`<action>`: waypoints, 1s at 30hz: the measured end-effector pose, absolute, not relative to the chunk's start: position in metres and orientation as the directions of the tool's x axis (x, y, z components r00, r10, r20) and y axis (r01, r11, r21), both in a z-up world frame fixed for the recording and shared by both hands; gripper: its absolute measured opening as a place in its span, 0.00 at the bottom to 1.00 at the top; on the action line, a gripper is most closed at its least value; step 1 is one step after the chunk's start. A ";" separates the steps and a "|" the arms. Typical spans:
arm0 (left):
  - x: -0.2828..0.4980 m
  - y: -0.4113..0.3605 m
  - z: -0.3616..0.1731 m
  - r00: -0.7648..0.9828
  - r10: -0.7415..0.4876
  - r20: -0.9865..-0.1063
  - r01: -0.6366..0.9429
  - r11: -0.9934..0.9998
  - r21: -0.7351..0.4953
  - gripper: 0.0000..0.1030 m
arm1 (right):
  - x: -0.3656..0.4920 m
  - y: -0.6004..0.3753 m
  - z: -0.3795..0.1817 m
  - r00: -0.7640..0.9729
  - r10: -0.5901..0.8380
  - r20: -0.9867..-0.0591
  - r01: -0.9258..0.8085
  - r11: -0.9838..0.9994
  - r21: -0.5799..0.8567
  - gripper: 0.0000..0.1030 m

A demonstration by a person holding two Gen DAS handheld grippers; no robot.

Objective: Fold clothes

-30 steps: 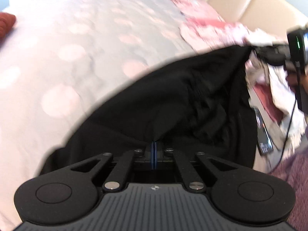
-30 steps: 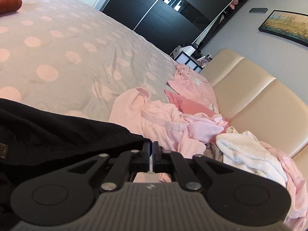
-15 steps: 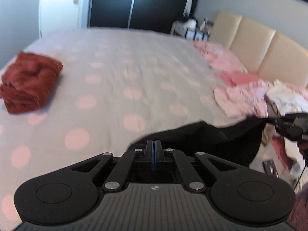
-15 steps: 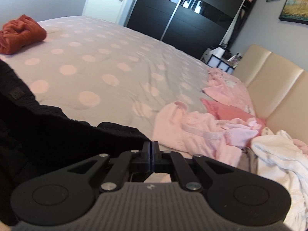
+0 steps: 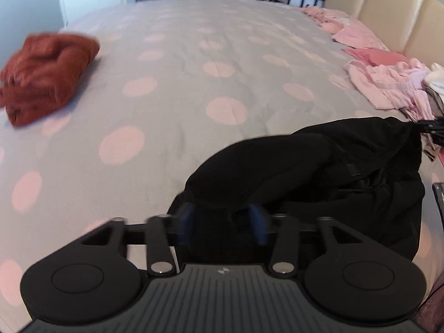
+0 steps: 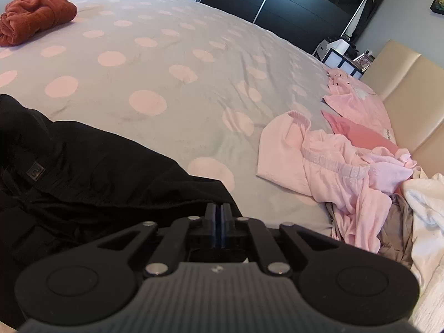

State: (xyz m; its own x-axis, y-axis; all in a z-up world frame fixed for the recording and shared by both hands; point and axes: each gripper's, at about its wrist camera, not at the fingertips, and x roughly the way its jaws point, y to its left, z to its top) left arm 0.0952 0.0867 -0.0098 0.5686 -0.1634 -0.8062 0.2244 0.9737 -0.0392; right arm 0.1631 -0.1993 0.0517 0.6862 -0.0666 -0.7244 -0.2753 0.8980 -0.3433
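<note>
Left wrist view's kinda smeary: the rust-red bundle [image 5: 47, 75] at upper left is blurred, and so are the blue fingers [image 5: 256, 222] low in the middle. The black garment [image 6: 83, 172] runs off the right wrist view's left edge, and the white cloth [image 6: 427, 208] off its right edge.

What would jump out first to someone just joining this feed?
The crumpled black garment heaped at the near edge of the grey, pink-dotted bedspread, with the left gripper opening over one end. Then the folded rust-red towel far left, and the pink clothes pile by the beige headboard.
</note>
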 end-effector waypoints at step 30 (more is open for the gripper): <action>0.135 0.088 -0.017 0.533 -0.389 -0.751 0.198 0.921 -0.336 0.01 | 0.102 -0.047 0.025 0.441 0.457 -0.773 -0.785 0.613 -0.086 0.04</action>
State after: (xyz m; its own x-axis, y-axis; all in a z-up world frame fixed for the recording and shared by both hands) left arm 0.1349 0.0877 -0.0170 0.5329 -0.3891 -0.7514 0.1983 0.9207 -0.3361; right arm 0.1020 -0.0473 0.0252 0.4411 0.4566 -0.7726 -0.7853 0.6132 -0.0859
